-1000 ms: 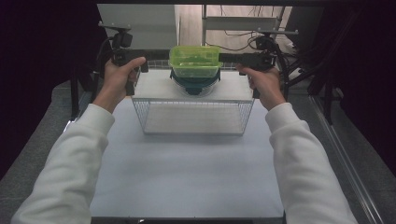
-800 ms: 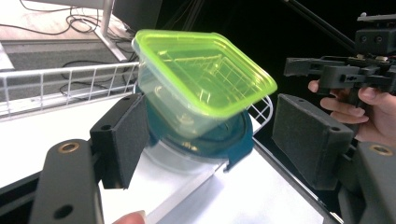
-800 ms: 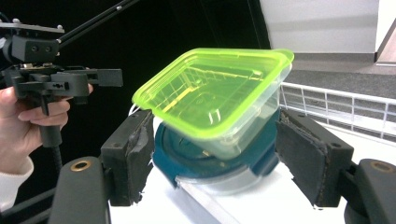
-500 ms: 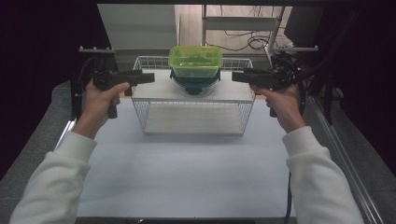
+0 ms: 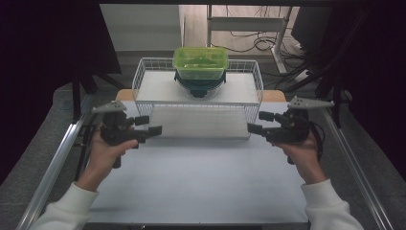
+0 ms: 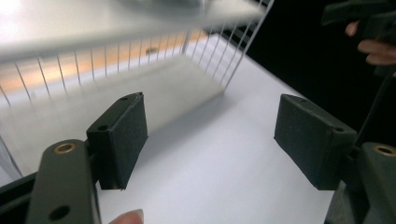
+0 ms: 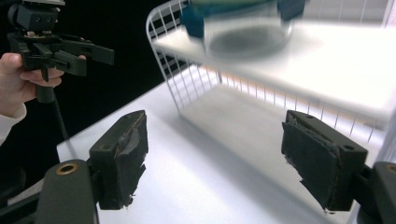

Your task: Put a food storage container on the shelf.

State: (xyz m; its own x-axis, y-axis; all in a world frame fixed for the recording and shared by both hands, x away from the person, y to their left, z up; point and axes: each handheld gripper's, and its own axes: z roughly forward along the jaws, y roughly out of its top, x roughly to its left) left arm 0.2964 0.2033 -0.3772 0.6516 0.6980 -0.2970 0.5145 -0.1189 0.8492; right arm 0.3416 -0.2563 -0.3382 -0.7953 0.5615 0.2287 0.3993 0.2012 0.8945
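White worktop, matte, metal rails along left and right edges. Directly on it, at the far end: white wire rack with a flat white shelf board on top, wire sides, open space beneath. Rack sits centred side to side, back edge near a tan strip at the worktop's far edge. On the shelf board, middle-back: dark teal round container, and stacked on that a green translucent box, rectangular, contents unclear. In the left gripper view the rack's near corner stands on the white surface, blurred.
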